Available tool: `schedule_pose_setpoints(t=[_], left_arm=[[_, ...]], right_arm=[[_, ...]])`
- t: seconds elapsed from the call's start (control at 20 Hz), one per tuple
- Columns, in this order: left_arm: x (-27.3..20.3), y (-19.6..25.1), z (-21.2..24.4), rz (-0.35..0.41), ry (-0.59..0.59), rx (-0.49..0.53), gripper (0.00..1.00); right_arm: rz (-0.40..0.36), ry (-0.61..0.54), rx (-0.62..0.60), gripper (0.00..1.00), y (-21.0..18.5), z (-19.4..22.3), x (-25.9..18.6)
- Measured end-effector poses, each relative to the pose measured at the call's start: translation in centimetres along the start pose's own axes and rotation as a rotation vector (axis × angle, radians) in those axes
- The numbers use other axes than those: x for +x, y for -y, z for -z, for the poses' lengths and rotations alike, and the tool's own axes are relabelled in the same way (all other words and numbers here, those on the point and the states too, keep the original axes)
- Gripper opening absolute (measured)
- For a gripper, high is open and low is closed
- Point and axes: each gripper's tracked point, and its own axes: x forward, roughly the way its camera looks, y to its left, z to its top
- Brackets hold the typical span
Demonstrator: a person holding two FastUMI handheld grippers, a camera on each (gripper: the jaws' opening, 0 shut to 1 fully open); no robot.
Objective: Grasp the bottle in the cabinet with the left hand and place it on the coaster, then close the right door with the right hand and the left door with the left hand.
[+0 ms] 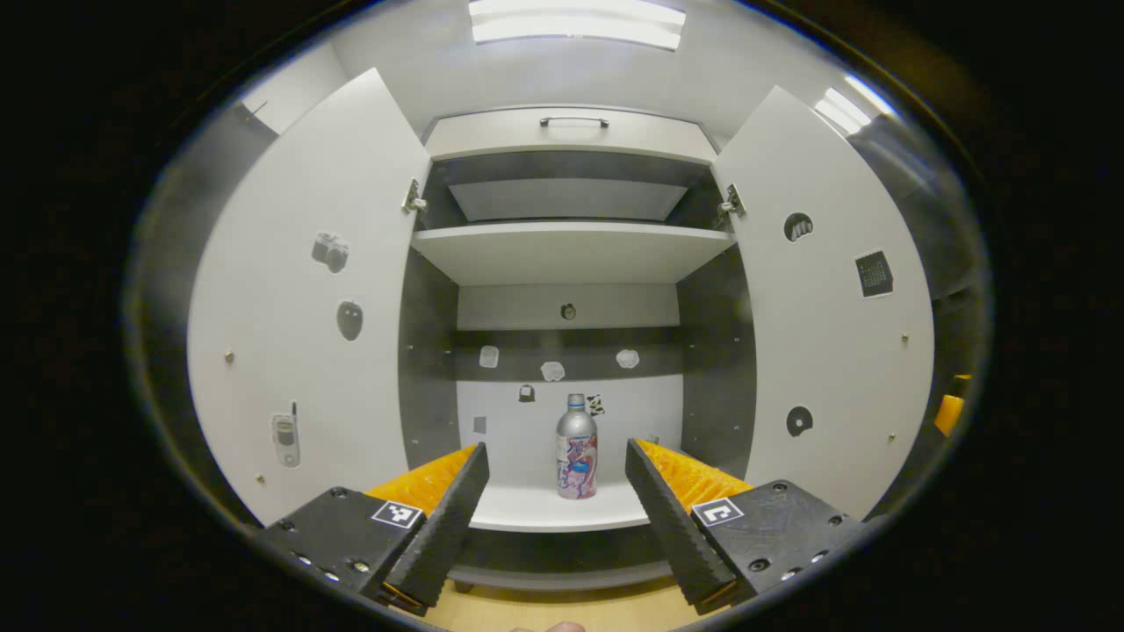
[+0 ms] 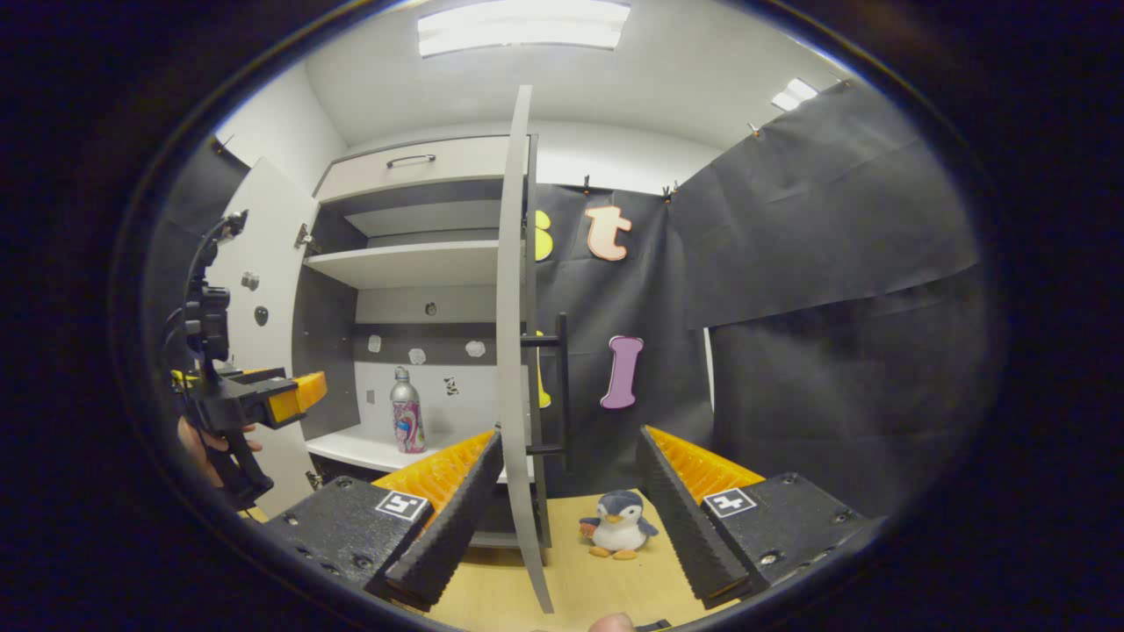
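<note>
Now | one bottle [image 1: 576, 446] upright in cabinet [image 1: 571, 254] | two doors [image 1: 303, 298] open

A toy penguin [image 2: 618, 525] stands on the wooden tabletop [image 2: 580, 588].

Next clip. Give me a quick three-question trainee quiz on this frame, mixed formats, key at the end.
1. True or false: the bottle stands upright on the cabinet's lower shelf.
2. Multiple choice: the left gripper is A) shut on the bottle, B) open and short of the bottle, C) pushing the left door.
3. Fill in: in the right gripper view, the toy on the table between the right gripper's open jaws is a ____.

Key: 1 true; 2 B; 3 penguin.
</note>
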Motion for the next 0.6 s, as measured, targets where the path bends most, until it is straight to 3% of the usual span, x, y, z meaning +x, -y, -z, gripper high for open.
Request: schedule_pose_setpoints(t=[0.05,0.6], left_arm=[[1.2,0.4,0.1,0.011,0.003,0.005,0.96],[14.1,1.7,5.2,0.058,-0.091,0.053,0.97]], right_arm=[[0.008,0.003,-0.002,0.99,0.2,0.0,-0.2],[0.212,0.017,-0.026,0.99,5.9,-0.4,-3.4]])
